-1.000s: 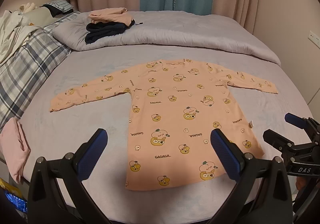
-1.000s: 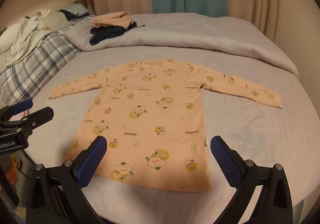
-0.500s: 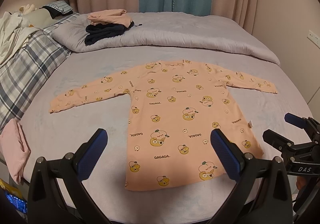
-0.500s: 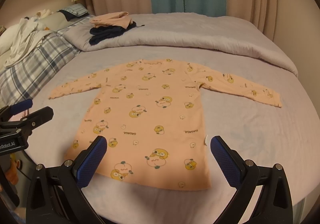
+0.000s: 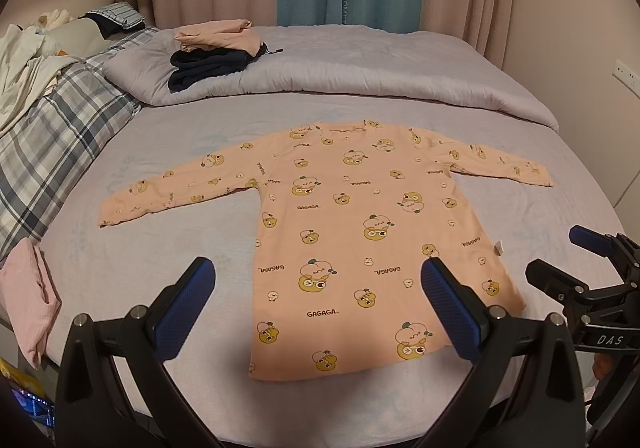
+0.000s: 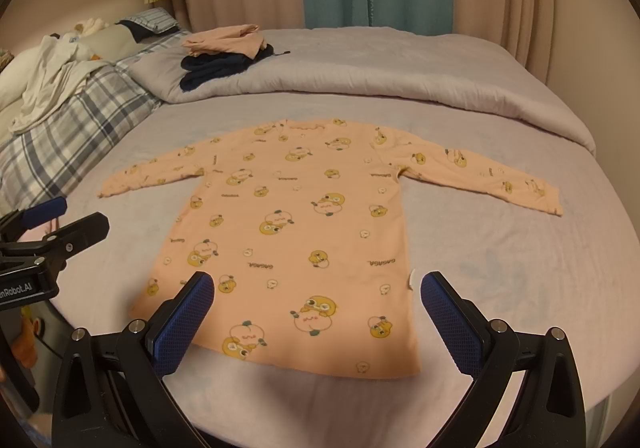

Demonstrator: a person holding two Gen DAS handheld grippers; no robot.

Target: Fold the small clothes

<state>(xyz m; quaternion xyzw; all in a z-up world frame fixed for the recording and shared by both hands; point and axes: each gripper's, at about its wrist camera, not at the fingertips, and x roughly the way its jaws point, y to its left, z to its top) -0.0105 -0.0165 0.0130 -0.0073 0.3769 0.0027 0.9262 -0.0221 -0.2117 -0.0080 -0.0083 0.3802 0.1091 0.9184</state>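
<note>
A small peach long-sleeved shirt [image 5: 360, 232] [image 6: 304, 232] with a yellow cartoon print lies flat on the lilac bed sheet [image 5: 160, 256], both sleeves spread out, hem nearest me. My left gripper [image 5: 318, 280] hovers open above the hem with nothing between its blue pads. My right gripper [image 6: 316, 294] also stands open over the hem, empty. In the left wrist view the right gripper [image 5: 560, 264] shows at the right edge; in the right wrist view the left gripper [image 6: 60, 216] shows at the left edge.
A folded peach garment on dark clothes [image 5: 216, 52] rests on the grey duvet [image 5: 360, 76] behind the shirt. A plaid blanket [image 5: 52, 140] and white laundry [image 5: 20, 64] lie at the left. A pink folded cloth [image 5: 24, 300] sits at the bed's near left edge.
Both views have shifted only slightly, with the shirt sitting a touch higher in the frames. The shirt itself has not moved and both grippers stay open.
</note>
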